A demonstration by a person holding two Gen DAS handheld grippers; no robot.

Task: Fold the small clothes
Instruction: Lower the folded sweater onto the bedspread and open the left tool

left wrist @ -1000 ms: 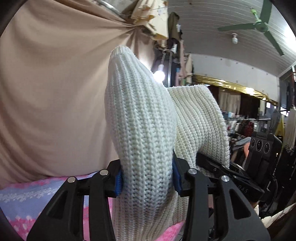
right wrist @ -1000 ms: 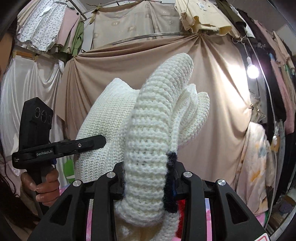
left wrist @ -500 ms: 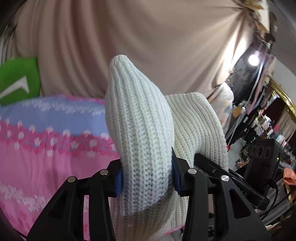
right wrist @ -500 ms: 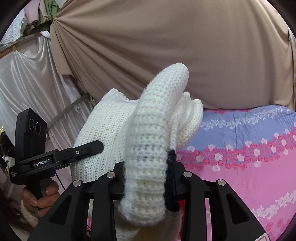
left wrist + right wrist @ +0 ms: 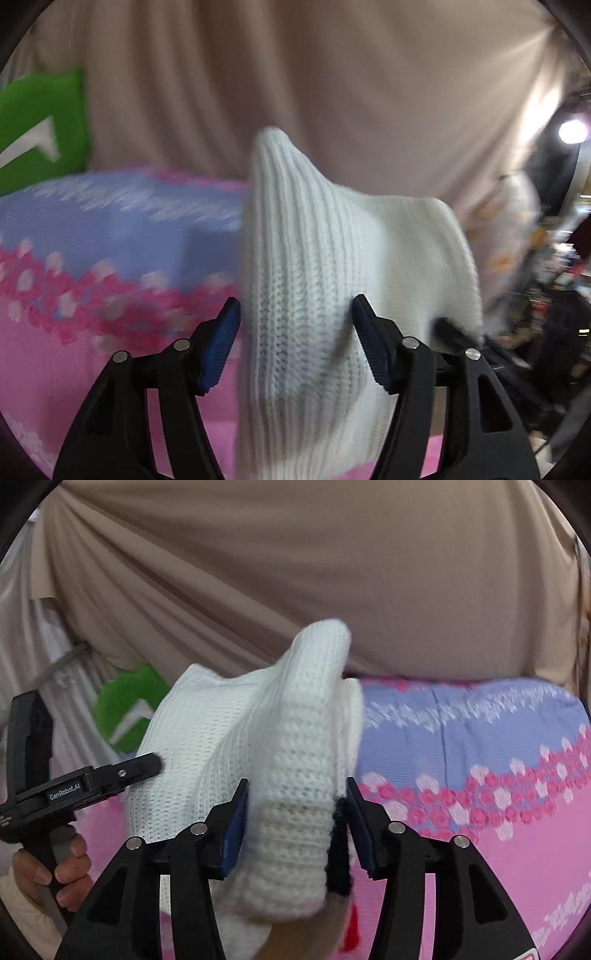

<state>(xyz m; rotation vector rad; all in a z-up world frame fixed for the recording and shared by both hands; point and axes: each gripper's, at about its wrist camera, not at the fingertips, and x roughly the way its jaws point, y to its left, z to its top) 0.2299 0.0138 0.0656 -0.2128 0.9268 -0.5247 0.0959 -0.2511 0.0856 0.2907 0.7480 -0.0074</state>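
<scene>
Gaping, both tongs, left and right, flank one white knit garment.

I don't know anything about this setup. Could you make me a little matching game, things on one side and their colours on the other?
Things:
1. knitted garment
2. draped curtain
3. cushion-like thing at the far edge of the bed
4. bedspread

Colours:
a. green with a white mark
b. white
c. pink and lilac-blue with small flowers
d. beige

Pairs: 1-b, 2-d, 3-a, 4-c
</scene>
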